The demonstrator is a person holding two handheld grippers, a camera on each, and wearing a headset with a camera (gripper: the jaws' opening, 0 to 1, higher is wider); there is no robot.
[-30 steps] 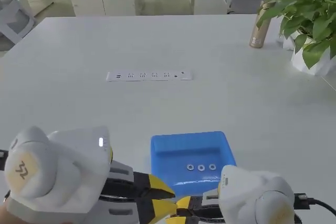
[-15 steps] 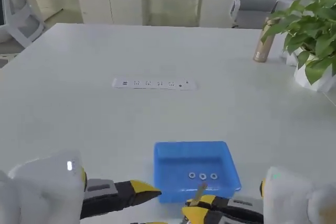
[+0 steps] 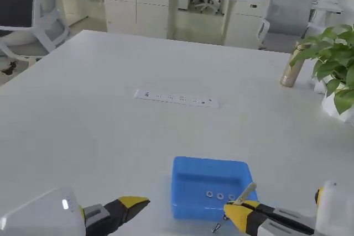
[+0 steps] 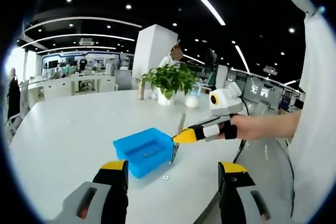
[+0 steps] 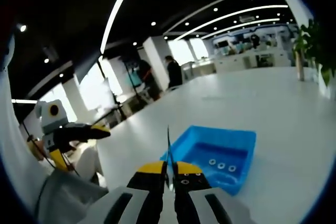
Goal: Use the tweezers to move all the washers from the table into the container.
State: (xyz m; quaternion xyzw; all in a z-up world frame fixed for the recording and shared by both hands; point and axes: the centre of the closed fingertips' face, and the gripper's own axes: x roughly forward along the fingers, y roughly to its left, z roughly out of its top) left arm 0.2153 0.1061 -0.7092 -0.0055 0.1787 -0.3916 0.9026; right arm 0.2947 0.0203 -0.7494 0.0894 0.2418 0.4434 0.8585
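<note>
The blue container (image 3: 191, 172) sits near the table's front edge with three washers (image 3: 220, 196) in a row inside. My right gripper (image 3: 238, 213) is shut on the thin metal tweezers (image 3: 246, 192), which tilt over the container's near right corner. In the right gripper view the tweezers (image 5: 168, 148) stick out of the shut gripper (image 5: 169, 170) toward the container (image 5: 239, 140). My left gripper (image 4: 172, 170) is open and holds nothing. It sits left of the container (image 4: 131, 148). A loose washer (image 4: 166, 177) lies on the table in front of it.
A white power strip (image 3: 177, 99) lies mid-table. A gold bottle (image 3: 291, 73) and a potted plant (image 3: 334, 75) stand at the far right. An office chair (image 3: 33, 15) is off the table's far left corner. A person (image 4: 177, 59) stands far behind.
The two grippers, close together a second ago, have drawn apart. The left one has pulled back left; the right one now holds the tweezers by the container. The head camera has also shifted.
</note>
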